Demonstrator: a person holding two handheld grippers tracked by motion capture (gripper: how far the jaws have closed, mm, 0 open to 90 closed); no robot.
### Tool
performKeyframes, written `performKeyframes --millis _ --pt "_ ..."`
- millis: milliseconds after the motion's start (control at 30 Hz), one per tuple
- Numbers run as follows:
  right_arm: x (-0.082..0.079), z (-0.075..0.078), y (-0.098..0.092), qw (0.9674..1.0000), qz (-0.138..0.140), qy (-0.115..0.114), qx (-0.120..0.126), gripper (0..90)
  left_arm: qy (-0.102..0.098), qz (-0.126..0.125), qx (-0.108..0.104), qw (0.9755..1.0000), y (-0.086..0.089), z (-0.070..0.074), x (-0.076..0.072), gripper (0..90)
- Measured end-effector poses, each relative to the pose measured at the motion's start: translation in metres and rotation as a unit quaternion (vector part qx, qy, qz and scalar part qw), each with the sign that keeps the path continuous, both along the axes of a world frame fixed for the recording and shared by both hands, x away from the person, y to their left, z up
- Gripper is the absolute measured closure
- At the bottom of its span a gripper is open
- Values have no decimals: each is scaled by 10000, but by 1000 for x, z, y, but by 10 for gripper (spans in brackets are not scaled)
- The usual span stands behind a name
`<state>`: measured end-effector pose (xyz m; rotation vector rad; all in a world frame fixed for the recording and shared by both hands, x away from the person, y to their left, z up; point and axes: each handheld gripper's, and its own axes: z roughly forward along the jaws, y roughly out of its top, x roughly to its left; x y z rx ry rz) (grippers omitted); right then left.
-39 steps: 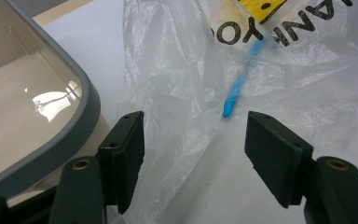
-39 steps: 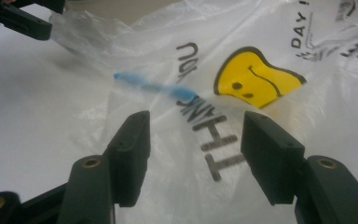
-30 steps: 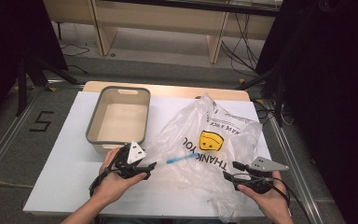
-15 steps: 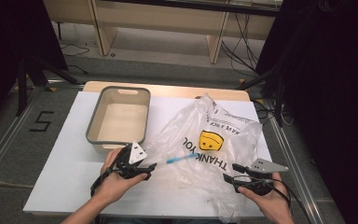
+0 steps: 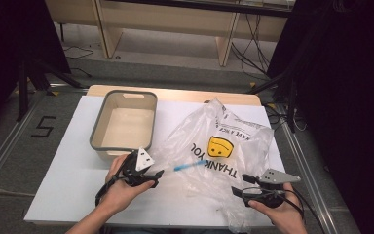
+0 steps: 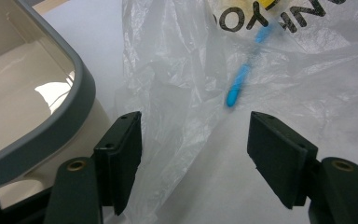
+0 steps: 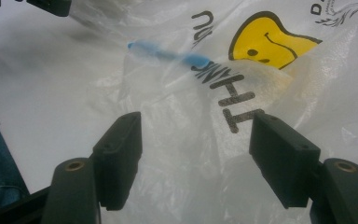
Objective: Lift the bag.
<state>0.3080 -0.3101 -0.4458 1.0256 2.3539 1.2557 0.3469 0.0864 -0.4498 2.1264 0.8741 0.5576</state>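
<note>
Claws [image 6: 193, 161] flank bag [image 5: 233, 141] reading "THANK YOU".

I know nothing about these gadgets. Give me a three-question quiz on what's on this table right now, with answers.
1. True or false: the left gripper is shut on the plastic bag.
2. What colour is the thin stick seen through the bag?
A. red
B. blue
C. green
3. Fill in: the bin with the grey rim sits nearer the ___ gripper.

Key:
1. False. Its fingers stand apart, with bag film between them. The right gripper is open too.
2. B
3. left
</note>
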Motion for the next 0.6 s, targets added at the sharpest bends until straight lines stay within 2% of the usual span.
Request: performKeyframes --millis 300,367,600 --pt "-9 -2 3 9993 312 171 -127 298 13 -51 149 9999 -7 -10 6 303" --pt "-11 -4 5 9986 444 227 -191 289 7 16 179 9998 -8 -12 6 296" --pt "-13 -21 12 9915 926 668 -623 252 207 306 409 9985 -3 -25 13 286"
